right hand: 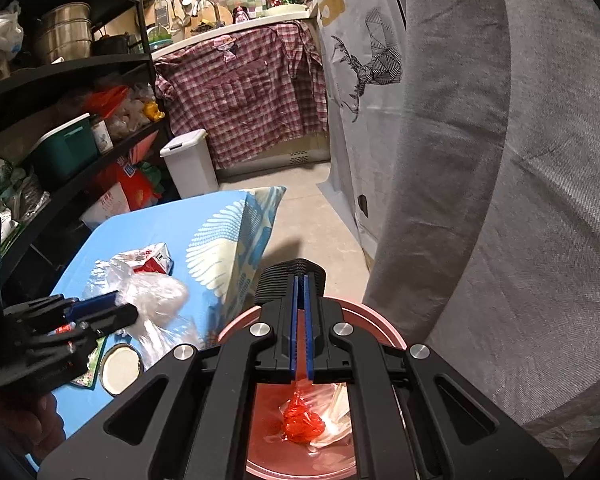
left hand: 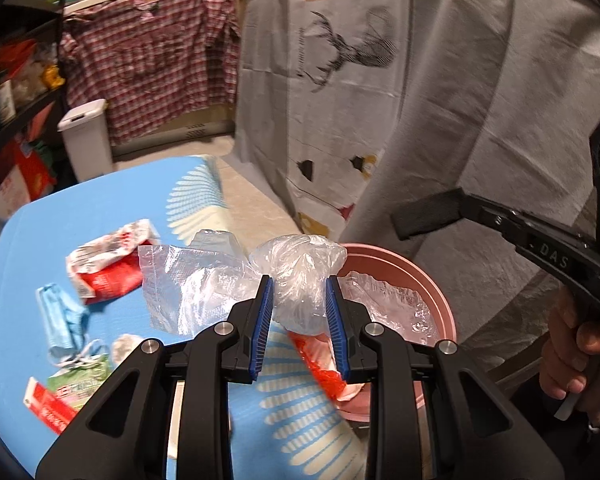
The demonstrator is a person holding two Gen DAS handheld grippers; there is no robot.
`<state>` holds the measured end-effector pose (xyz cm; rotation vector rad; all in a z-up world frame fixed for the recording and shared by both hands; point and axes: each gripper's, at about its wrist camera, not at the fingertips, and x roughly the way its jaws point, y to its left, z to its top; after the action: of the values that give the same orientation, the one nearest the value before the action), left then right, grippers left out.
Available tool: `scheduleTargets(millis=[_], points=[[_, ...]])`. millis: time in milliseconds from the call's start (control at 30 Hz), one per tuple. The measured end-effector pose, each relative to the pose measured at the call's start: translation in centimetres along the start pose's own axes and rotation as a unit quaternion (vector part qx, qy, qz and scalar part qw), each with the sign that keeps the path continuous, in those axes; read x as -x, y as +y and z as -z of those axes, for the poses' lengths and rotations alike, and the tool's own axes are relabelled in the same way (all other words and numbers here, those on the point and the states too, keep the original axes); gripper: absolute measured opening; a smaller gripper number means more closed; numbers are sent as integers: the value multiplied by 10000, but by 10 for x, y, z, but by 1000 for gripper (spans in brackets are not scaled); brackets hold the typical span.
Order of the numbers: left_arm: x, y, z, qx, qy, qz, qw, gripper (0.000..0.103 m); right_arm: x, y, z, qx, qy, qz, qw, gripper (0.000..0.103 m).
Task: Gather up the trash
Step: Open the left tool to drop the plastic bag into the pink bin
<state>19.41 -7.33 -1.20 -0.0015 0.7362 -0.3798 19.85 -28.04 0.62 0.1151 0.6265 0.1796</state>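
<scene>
- Done: red wrapper (right hand: 302,424) and clear film lie in the pink bin (right hand: 384,330).
- Left gripper (left hand: 300,280) fingers clamp a clear plastic bag (left hand: 300,276); right gripper (right hand: 301,280) fingers closed, empty.
- Left: blue mask (left hand: 60,316) and packets on the bench (left hand: 100,208), far left.

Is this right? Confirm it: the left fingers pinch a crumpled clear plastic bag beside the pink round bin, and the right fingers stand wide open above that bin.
One thing is wrong. The right gripper is shut, its blue fingers nearly together, as the right wrist view shows. The rest holds: the left gripper pinches the crumpled clear plastic bag beside the pink round bin.
</scene>
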Motion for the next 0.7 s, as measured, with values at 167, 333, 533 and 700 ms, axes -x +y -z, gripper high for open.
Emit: scheduleTargets(millis=[167,333,533,700], points=[[-14,-14,2,-136,215,158,9996,34,-8,-3,2,-17,187,14,9998,10],[-12,-9,-2,-75,170,176,9997,43,-9,-4,3,-38,214,90,9997,36],[-7,3,-3,115,104,141,9998,43,-10,-3,4,-10,236,79,9997,36],[6,13,-2,136,0,71,9999,28,-8,3,4,36,212,62,9997,36]])
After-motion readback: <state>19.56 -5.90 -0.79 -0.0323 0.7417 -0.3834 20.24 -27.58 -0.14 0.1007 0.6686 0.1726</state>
